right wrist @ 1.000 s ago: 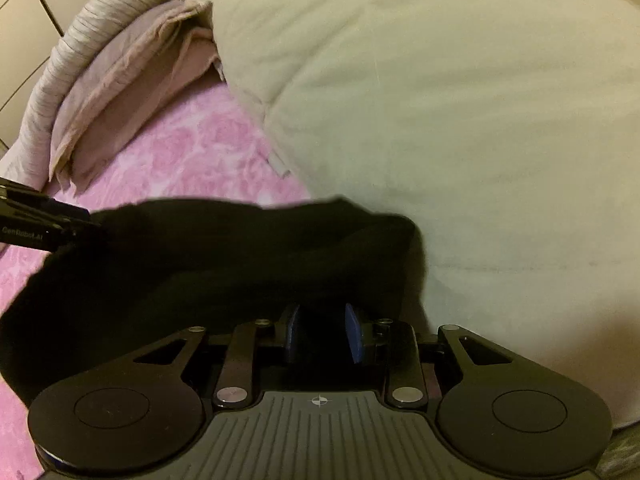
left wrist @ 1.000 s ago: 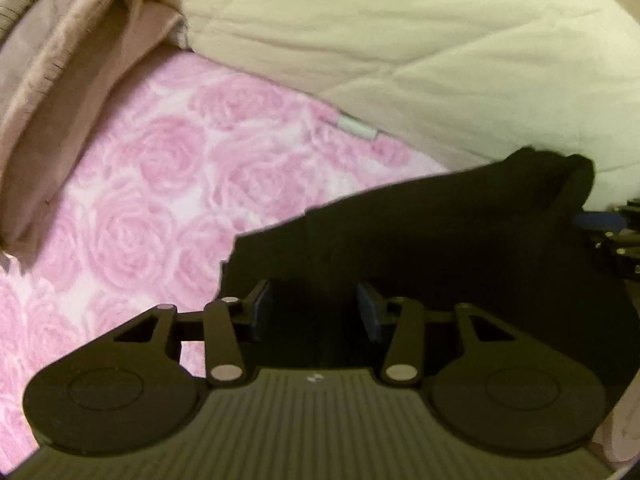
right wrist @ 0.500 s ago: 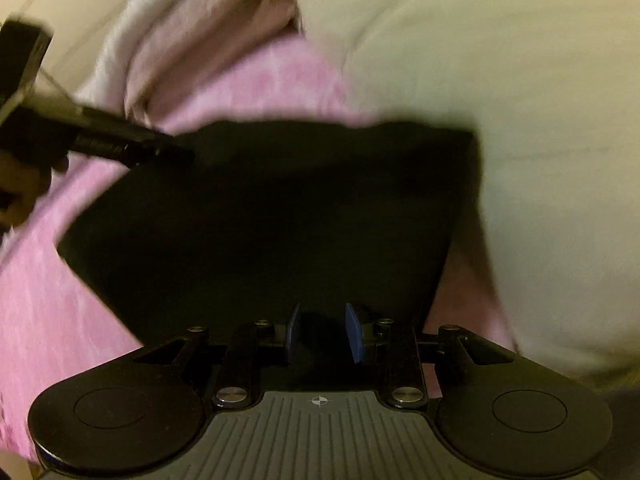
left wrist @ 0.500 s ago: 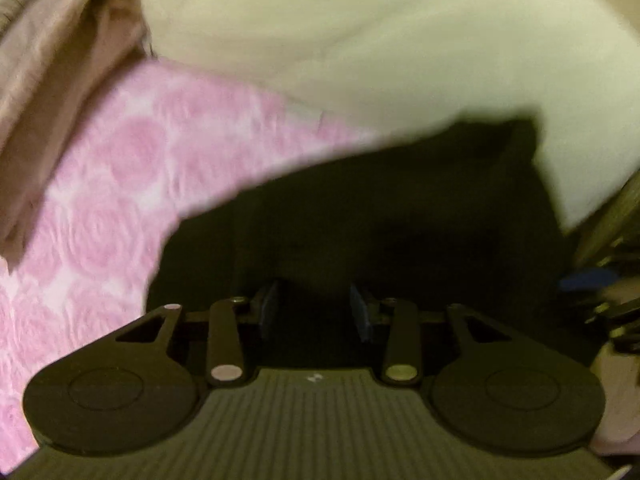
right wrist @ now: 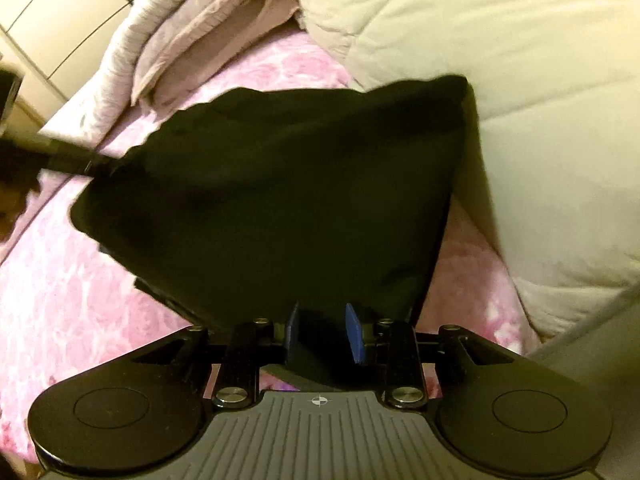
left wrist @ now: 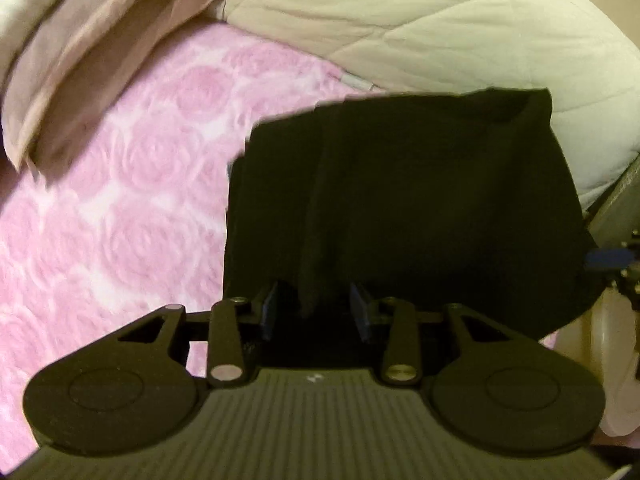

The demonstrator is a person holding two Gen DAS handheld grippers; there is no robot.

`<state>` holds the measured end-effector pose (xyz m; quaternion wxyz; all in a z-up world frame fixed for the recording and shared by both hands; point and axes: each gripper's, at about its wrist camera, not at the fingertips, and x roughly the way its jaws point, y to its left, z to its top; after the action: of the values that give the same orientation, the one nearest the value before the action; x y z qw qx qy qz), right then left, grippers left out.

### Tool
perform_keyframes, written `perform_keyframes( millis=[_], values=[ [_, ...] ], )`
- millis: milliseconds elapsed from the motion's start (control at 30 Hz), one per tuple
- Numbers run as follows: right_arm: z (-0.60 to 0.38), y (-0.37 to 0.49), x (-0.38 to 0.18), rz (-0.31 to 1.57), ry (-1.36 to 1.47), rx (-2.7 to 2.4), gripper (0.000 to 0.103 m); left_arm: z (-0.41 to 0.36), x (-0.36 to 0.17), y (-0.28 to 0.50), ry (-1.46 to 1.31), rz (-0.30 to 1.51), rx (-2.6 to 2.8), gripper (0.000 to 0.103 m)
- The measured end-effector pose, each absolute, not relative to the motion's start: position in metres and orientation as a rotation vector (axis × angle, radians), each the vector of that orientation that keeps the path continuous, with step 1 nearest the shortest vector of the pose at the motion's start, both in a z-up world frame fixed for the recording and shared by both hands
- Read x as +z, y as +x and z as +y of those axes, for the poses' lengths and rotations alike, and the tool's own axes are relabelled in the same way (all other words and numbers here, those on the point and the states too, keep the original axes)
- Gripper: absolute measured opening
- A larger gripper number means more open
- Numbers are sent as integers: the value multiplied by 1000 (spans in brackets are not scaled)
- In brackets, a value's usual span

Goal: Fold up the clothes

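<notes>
A black garment [left wrist: 420,200] hangs stretched between my two grippers above the pink rose bedspread [left wrist: 120,220]. My left gripper [left wrist: 316,304] is shut on its near edge, and the cloth drops between the blue pads and hides the fingertips. In the right wrist view the same garment [right wrist: 300,200] spreads wide, with my right gripper [right wrist: 322,332] shut on its near corner. The left gripper [right wrist: 76,158] clamps the far left corner there. The right gripper [left wrist: 612,260] shows at the right edge of the left wrist view.
A puffy cream quilt [right wrist: 520,80] fills the back and right of the bed. Folded mauve and beige bedding [right wrist: 200,40] is piled at the back left, with pale drawer fronts [right wrist: 52,20] behind it. A hand [right wrist: 12,200] shows at the left edge.
The garment has gone from lying bunched low on the bed to being lifted and pulled out wide between the grippers. Both cameras have drawn back and up from the bedspread.
</notes>
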<state>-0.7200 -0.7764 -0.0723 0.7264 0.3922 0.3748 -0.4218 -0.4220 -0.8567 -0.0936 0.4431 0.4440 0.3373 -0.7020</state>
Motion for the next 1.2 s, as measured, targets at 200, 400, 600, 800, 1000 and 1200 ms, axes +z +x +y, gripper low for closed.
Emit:
perform_keyframes(
  millis=[200,400,600,800,1000,1200],
  values=[
    [-757,-706,-61,837,822,-1046,30,-845,-68,-403,1037,802,-1777,35],
    [-694,-681,-48,847,830,-1166,50,-779,-44,-365,979,812,-1750,51],
    [-630,-658,-22,791,810,-1288,75,-706,-28,-339,912,864,-1710,71],
    [-594,-645,0,762,804,-1376,84,-658,-14,-336,853,888,-1707,93],
    [-586,-639,7,751,772,-1333,86,-630,-9,-352,848,900,-1694,95],
    [-584,-640,-2,813,767,-1270,87,-616,-7,-364,840,912,-1574,96]
  ],
)
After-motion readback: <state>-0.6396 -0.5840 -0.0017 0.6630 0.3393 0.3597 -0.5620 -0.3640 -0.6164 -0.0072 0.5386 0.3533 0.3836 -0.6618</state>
